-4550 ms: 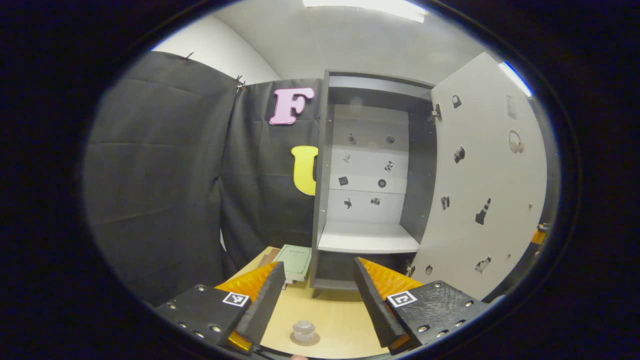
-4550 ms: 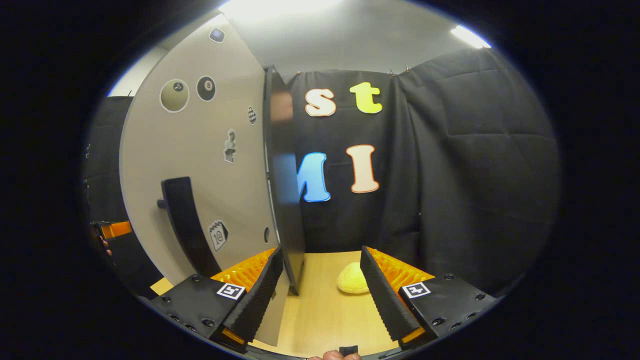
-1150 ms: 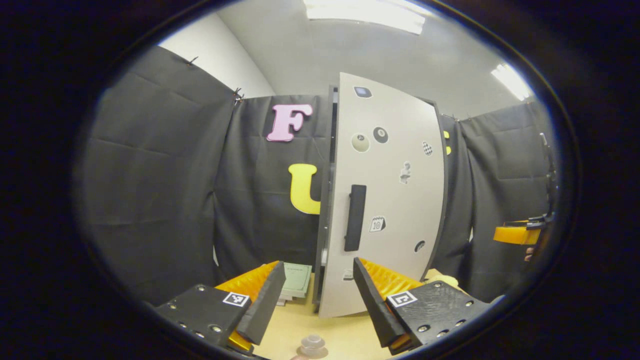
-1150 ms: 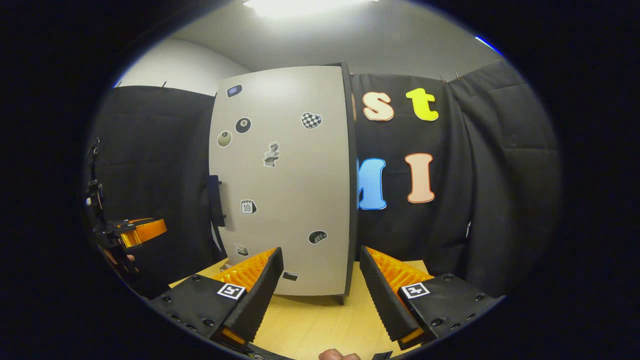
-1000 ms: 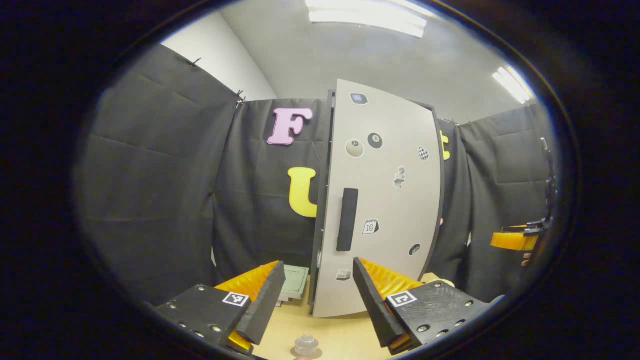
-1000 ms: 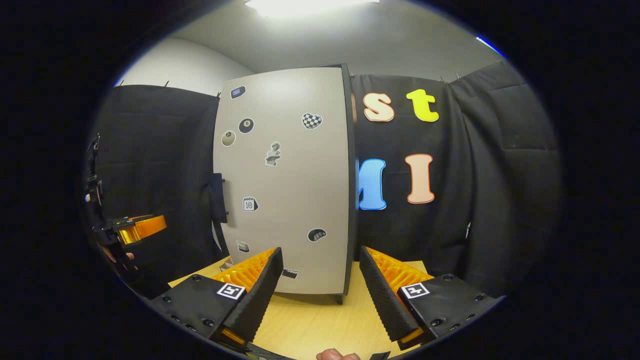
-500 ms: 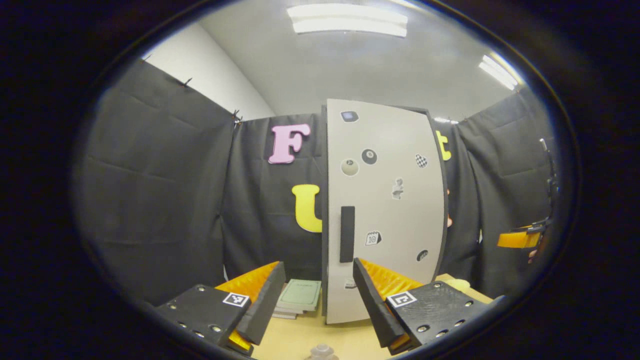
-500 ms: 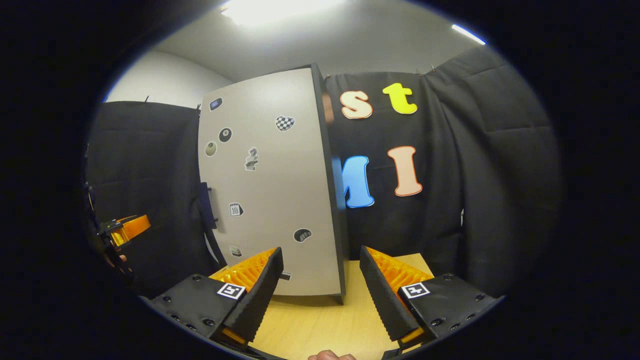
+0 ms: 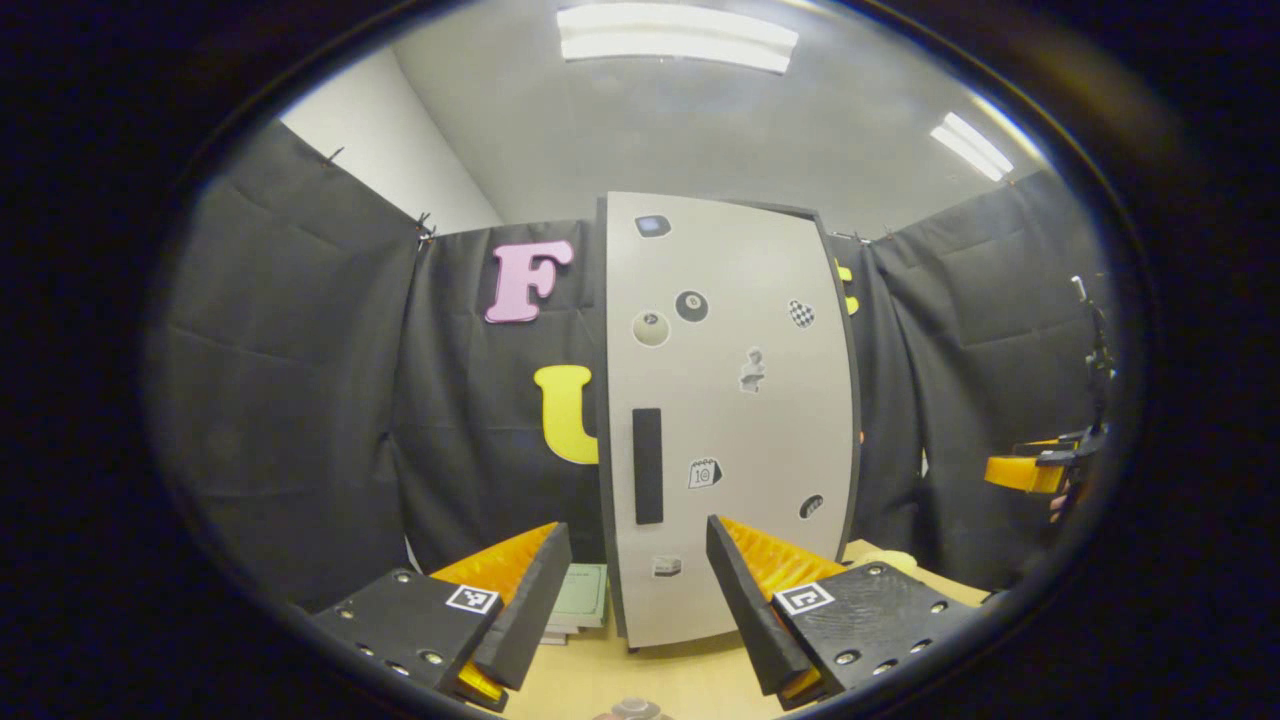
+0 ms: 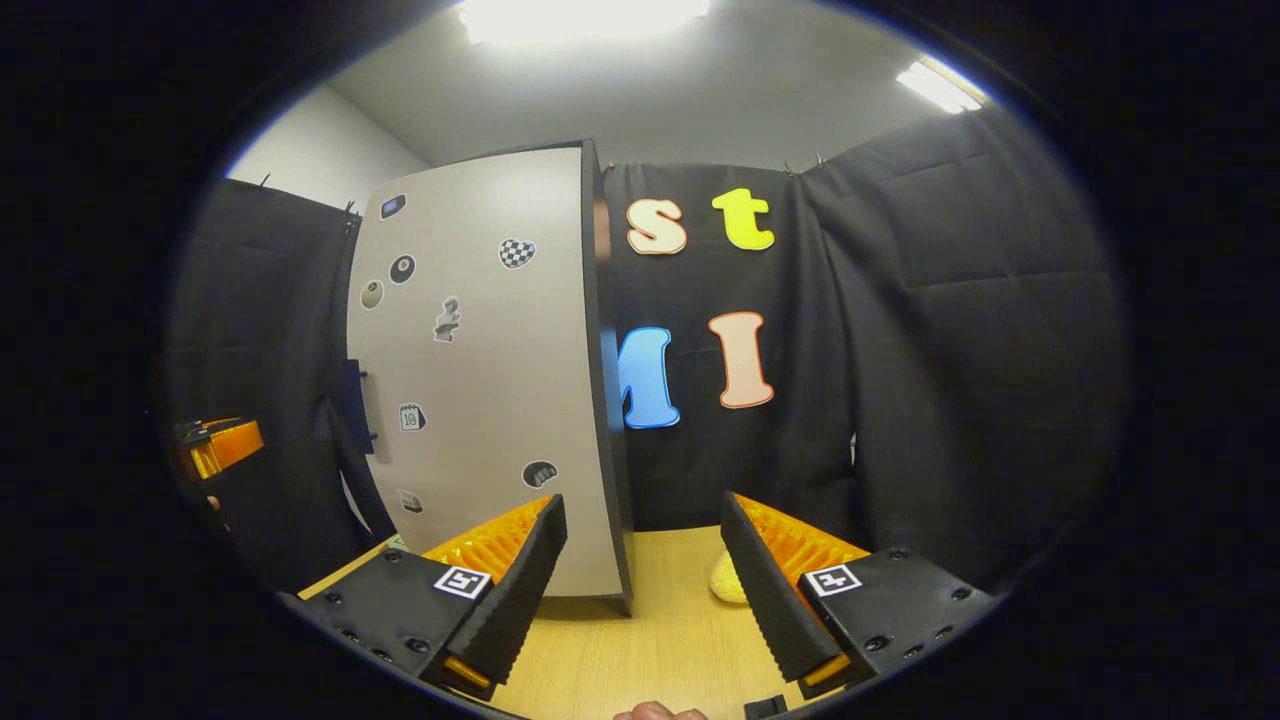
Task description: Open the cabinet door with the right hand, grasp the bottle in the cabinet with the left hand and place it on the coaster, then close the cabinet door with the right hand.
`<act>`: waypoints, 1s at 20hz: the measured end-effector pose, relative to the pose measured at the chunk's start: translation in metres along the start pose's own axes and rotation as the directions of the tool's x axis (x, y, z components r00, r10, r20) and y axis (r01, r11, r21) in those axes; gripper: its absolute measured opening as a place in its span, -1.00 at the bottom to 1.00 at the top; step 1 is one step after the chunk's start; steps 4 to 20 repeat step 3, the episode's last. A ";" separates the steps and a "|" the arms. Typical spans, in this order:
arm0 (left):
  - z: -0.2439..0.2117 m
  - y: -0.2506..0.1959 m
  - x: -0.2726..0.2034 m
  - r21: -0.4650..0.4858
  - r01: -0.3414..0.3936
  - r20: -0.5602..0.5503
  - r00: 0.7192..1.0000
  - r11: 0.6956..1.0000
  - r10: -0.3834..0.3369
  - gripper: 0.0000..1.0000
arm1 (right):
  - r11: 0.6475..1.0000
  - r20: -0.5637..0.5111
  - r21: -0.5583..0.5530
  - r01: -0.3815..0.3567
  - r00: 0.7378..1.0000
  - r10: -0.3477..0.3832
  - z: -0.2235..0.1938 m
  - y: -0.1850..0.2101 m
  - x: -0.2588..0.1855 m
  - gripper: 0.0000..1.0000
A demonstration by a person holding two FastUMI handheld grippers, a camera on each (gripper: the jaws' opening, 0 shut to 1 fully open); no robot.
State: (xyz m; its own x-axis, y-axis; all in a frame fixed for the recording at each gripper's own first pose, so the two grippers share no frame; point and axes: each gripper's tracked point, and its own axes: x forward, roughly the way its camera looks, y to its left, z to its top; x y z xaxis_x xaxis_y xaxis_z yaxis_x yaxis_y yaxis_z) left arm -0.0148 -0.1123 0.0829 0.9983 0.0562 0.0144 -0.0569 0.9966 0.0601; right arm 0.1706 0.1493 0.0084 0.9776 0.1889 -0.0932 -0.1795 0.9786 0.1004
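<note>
The left gripper (image 9: 630, 590) is hovering low over the tabletop (image 9: 690, 675), its jaws spread wide and holding nothing. Just beneath it, at the near edge of the tabletop, the top of the bottle (image 9: 630, 709) is peeking into the left gripper view; the coaster under it cannot be made out. Beyond it, the cabinet door (image 9: 730, 420) is sitting flush with its frame, its dark vertical handle (image 9: 647, 465) facing forward. A green booklet (image 9: 580, 596) is lying beside the cabinet's left foot. The right gripper (image 10: 645, 585) is hanging back from the door's hinge side, jaws also spread wide and empty, with a yellow plush item (image 10: 728, 582) lying on the tabletop ahead. The closing step appears finished; the task looks complete, so the next move is probably just drawing both grippers away.
</note>
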 end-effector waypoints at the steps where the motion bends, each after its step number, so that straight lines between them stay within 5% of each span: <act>1: -0.005 0.002 -0.001 0.003 0.007 -0.009 1.000 1.000 -0.007 0.65 | 1.000 -0.005 -0.002 0.004 1.000 -0.004 -0.001 0.003 -0.001 0.96; 20: -0.015 0.005 -0.001 -0.007 0.013 -0.027 1.000 1.000 -0.013 0.65 | 1.000 0.003 -0.006 0.024 1.000 -0.024 0.001 0.006 -0.004 0.96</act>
